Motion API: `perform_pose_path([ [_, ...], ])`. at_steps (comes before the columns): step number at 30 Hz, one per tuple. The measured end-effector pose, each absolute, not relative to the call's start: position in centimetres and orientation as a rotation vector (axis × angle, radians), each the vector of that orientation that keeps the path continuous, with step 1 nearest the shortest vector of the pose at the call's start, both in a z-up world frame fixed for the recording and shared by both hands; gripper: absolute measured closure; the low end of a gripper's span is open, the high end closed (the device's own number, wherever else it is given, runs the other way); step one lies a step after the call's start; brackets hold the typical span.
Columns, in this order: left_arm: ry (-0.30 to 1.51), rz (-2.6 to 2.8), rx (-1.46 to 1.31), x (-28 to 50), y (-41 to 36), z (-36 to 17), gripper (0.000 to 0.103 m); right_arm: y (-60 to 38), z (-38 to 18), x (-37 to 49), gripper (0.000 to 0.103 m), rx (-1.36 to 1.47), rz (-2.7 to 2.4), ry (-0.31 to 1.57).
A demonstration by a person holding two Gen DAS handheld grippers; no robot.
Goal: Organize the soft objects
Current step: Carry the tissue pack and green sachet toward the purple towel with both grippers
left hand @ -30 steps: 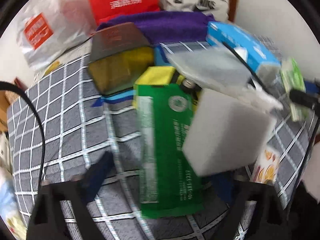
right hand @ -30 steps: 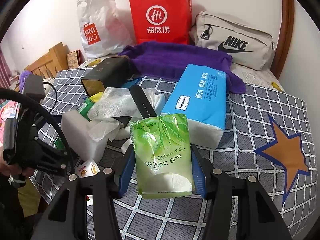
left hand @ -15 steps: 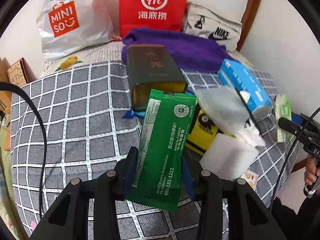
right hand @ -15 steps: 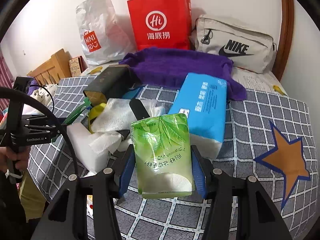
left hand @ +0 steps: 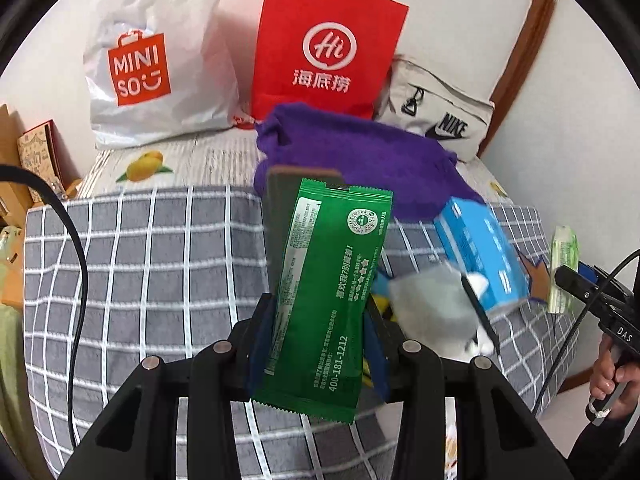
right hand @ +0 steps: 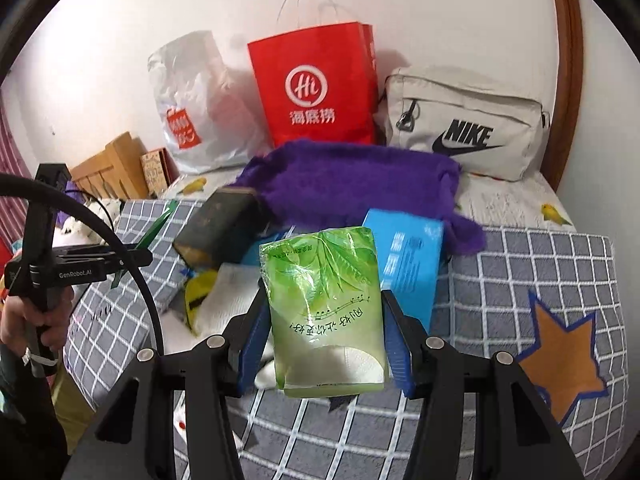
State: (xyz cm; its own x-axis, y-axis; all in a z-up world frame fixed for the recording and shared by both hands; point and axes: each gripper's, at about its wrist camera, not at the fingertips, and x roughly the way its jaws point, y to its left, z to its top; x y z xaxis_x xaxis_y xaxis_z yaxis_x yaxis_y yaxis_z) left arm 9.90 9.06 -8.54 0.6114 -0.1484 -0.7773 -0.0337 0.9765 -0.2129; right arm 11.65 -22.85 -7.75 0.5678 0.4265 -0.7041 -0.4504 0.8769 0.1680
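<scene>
Two soft packs held aloft: left gripper [left hand: 320,344] jaws pinch green sachet [left hand: 326,296] low across width; right gripper [right hand: 326,340] jaws squeeze tissue pack [right hand: 324,312] mid-sides. Both likely light, slick film, crushable; firmer grip near middle.

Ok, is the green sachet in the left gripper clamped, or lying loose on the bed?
Clamped. The left gripper has both blue pads pressed against the green sachet, which stands upright above the checked blanket.
</scene>
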Motion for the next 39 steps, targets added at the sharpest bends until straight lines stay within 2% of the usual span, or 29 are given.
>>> perform_pose_path([
  [19,0.878,-0.053,-0.264,19.2,9.3,-7.7,0.064,-23.5,-6.7,21.8,0.051,-0.004,0.495,0.795],
  [39,0.89,-0.041,-0.255,25.8,9.0,-9.1,0.064,-23.0,-10.6,34.2,0.051,-0.02,0.46,0.842],
])
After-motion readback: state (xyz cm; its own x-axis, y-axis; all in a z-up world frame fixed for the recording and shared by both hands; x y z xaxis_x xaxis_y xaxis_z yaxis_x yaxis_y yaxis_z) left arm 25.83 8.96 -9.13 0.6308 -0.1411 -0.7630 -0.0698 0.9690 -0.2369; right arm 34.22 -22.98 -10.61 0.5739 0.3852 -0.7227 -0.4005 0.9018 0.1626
